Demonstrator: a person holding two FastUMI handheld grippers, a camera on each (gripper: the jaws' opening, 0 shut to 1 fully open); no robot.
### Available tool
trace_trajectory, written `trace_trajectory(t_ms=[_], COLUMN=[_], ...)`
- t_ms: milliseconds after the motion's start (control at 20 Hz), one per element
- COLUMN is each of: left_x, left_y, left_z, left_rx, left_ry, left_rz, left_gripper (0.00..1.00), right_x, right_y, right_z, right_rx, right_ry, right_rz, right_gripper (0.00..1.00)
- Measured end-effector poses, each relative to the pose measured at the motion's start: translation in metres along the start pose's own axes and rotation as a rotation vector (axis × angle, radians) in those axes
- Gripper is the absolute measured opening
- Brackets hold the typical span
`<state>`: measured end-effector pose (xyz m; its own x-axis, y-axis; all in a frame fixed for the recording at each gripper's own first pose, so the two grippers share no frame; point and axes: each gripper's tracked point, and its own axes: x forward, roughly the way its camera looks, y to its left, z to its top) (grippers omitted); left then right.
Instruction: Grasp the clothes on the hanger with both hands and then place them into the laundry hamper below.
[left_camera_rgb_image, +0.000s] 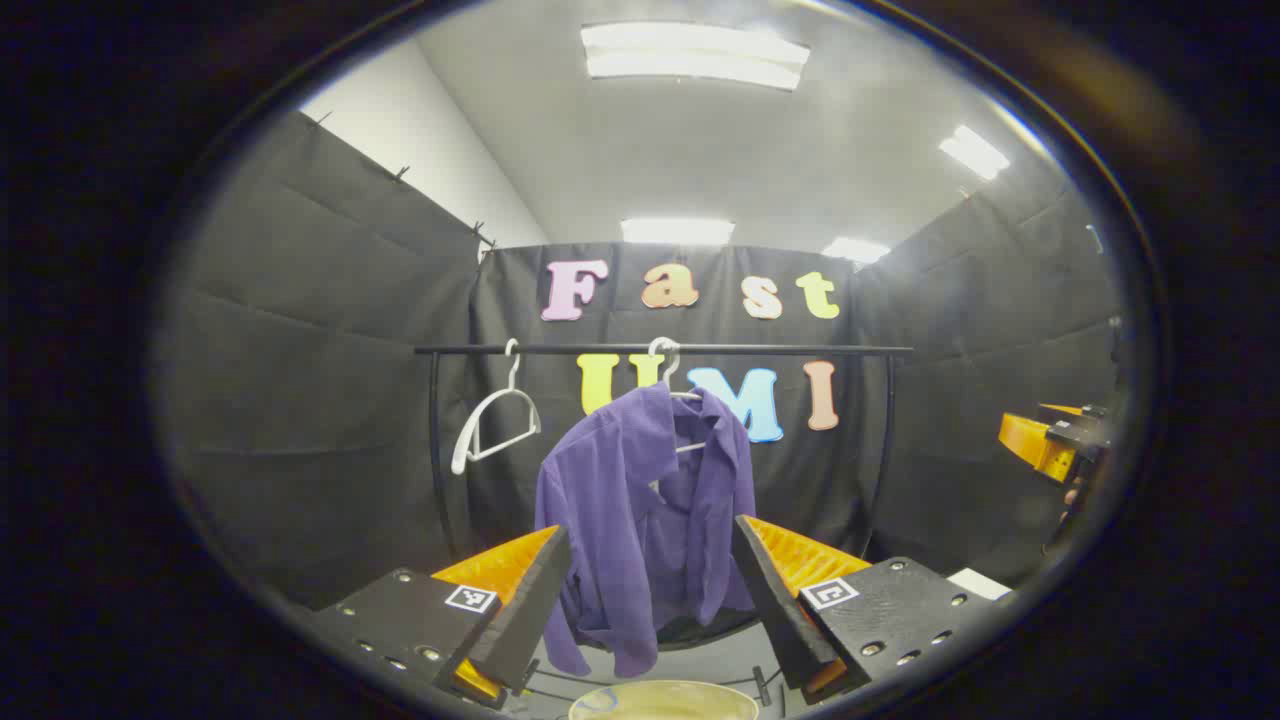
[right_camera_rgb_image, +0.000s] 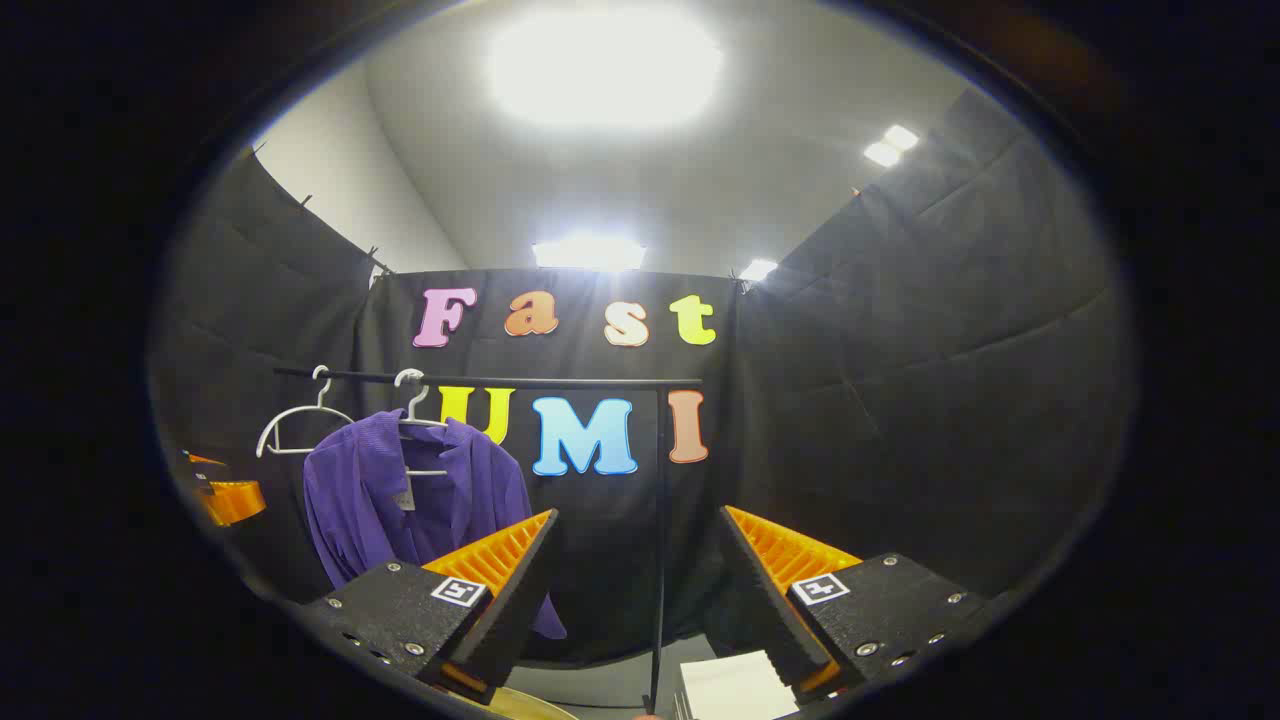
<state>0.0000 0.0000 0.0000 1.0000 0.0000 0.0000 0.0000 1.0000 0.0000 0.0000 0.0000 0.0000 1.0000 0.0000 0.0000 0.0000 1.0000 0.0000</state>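
A purple shirt (left_camera_rgb_image: 640, 510) hangs on a white hanger (left_camera_rgb_image: 668, 365) from a black rail (left_camera_rgb_image: 780, 350), straight ahead in the left gripper view. My left gripper (left_camera_rgb_image: 650, 570) stands open, short of the shirt, nothing between its fingers. The rim of the pale hamper (left_camera_rgb_image: 662, 700) peeks in below. In the right gripper view the purple shirt (right_camera_rgb_image: 400, 500) hangs at the left, and my right gripper (right_camera_rgb_image: 640, 570) is open and aimed to the shirt's right, at the rail's post (right_camera_rgb_image: 658, 540). The right gripper (left_camera_rgb_image: 1050, 440) shows far right in the left gripper view.
An empty white hanger (left_camera_rgb_image: 495, 415) hangs on the rail left of the shirt. The rack's black side posts (left_camera_rgb_image: 436, 450) flank the garment. A white sheet-like object (right_camera_rgb_image: 735, 685) lies low at the right. The left gripper (right_camera_rgb_image: 225, 495) shows at the far left edge.
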Motion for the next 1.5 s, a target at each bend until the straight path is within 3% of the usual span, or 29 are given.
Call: trace_trajectory(t_ms=[300, 350, 700, 1000, 1050, 1500], left_x=[0.008, 0.008, 0.045, 0.079, 0.085, 0.147], left_y=[0.015, 0.016, 0.001, -0.005, -0.004, -0.012], left_z=[-0.006, -0.006, -0.010, -0.017, -0.018, -0.031], left_rx=[-0.037, -0.044, -0.073, -0.049, -0.045, -0.112], left_ry=[0.012, 0.012, 0.037, 0.066, 0.067, 0.099], left_rz=[0.015, 0.017, 0.009, 0.081, 0.098, 0.209], left_gripper=[1.00, 0.94, 0.94, 0.94, 1.00, 1.00], right_x=[0.010, 0.013, 0.049, 0.096, 0.107, 0.193], right_y=[0.014, 0.014, 0.018, 0.041, 0.047, 0.127], right_z=[-0.003, -0.005, -0.034, -0.065, -0.067, -0.077], right_rx=[-0.037, -0.036, 0.004, 0.040, 0.051, 0.124], right_ry=[0.034, 0.043, 0.090, 0.143, 0.144, 0.142], right_rz=[0.024, 0.027, 0.053, 0.161, 0.188, 0.447], right_gripper=[0.95, 0.95, 0.95, 0.95, 0.95, 0.95])
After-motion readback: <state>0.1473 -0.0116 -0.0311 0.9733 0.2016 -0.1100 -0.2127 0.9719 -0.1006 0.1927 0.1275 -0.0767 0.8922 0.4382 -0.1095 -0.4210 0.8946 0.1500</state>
